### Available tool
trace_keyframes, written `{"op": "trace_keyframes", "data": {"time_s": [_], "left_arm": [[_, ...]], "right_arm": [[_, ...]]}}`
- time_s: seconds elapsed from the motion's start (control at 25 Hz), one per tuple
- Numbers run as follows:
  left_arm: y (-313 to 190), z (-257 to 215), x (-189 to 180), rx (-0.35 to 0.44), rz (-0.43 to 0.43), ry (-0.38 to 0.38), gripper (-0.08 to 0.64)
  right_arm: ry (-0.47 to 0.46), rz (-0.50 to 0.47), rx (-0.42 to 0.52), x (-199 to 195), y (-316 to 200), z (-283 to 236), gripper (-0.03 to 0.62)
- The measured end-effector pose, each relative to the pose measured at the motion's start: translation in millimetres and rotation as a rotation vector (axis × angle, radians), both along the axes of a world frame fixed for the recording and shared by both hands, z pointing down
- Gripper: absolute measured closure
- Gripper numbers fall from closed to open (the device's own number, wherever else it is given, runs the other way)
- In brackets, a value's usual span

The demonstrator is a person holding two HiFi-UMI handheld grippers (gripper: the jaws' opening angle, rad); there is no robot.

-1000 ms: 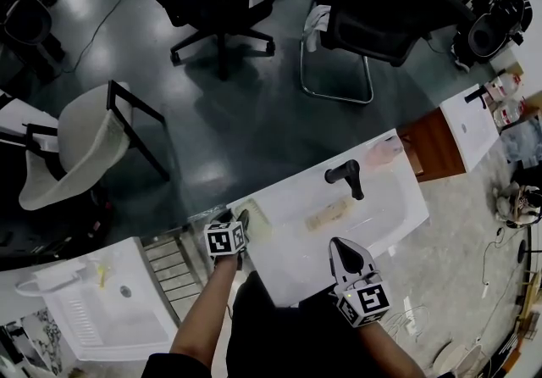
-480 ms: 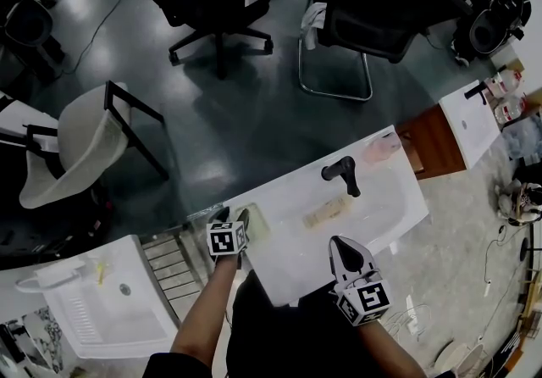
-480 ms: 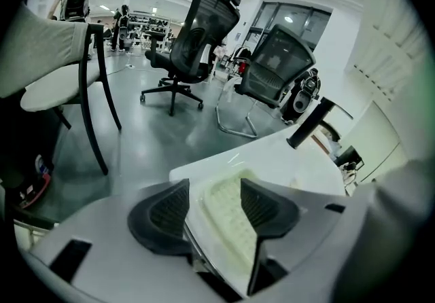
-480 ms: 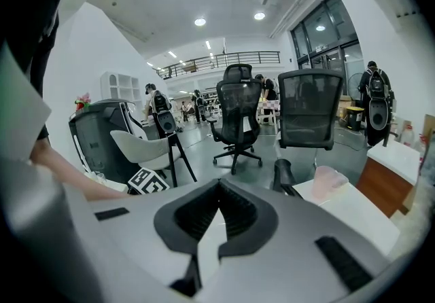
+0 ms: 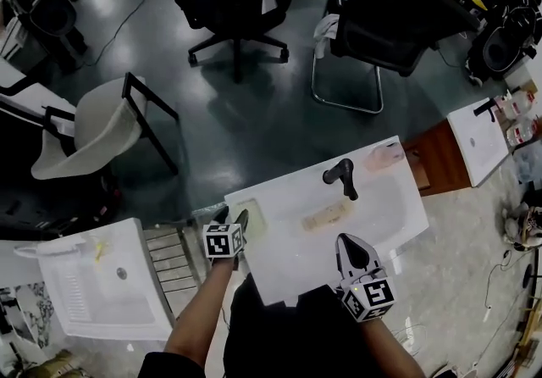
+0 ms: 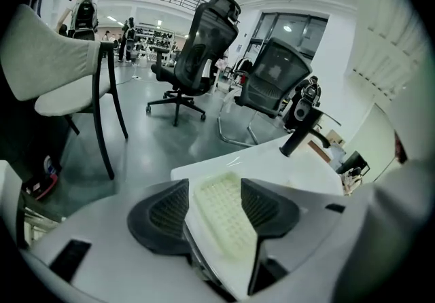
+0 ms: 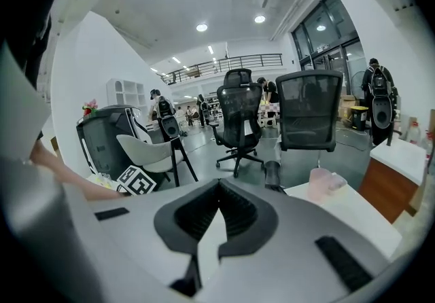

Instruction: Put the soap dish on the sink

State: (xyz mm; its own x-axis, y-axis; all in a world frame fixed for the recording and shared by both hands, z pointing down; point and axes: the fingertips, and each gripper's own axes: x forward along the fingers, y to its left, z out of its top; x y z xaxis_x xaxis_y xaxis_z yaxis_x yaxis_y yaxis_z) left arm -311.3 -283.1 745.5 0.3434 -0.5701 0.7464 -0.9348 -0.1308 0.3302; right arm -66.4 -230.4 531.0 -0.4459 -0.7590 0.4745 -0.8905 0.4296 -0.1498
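The pale, ribbed soap dish (image 5: 253, 217) lies on the near left corner of the white sink (image 5: 292, 270). My left gripper (image 5: 233, 216) hovers just over the dish's left side. In the left gripper view the dish (image 6: 228, 220) shows between and below the spread jaws, and the pads do not press on it; the left gripper (image 6: 214, 187) is open. My right gripper (image 5: 344, 242) hangs over the sink's near edge, right of the middle. In the right gripper view its jaws (image 7: 217, 186) meet at the tips with nothing between them.
A black faucet (image 5: 343, 175) stands at the sink's back, a beige bar (image 5: 328, 215) lies in the basin and a pink thing (image 5: 385, 156) sits at the far right corner. A second sink (image 5: 102, 291) stands to the left, a wire rack (image 5: 174, 262) between. Chairs stand on the floor beyond.
The left gripper has lifted slightly off the dish, which stays on the sink corner. The right gripper has shifted a little along the near edge.
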Motion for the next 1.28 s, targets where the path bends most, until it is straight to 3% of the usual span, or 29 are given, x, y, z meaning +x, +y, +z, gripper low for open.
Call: {"op": "trace_keyframes", "data": {"time_s": [0.24,0.44,0.76,1.04,1.16,1.28], "left_arm": [[29,-58,21,0.105,-0.072,-0.005,0.342],[53,-118,61,0.321,-0.136,0.01,0.342],[113,-189,125,0.474,-0.241,-0.02,0.342],[165,-235,152,0.568,-0.393,0.004,0.355],[179,-253,155,0.601,-0.437,0.005,0.42],[189,-269,154,0.642,-0.427,-0.016,0.471]], "right_arm": [[-0.035,-0.06,0.041,37,0,-8,0.595],[-0.07,-0.098,0.118,83,0,-31,0.595],[-0.078,-0.174,0.136,143,6,-27,0.595],[-0.106,-0.283,0.103,142,16,-5,0.595],[-0.091,-0.316,0.119,133,14,-12,0.595],[-0.079,-0.331,0.142,122,15,-26,0.595]]}}
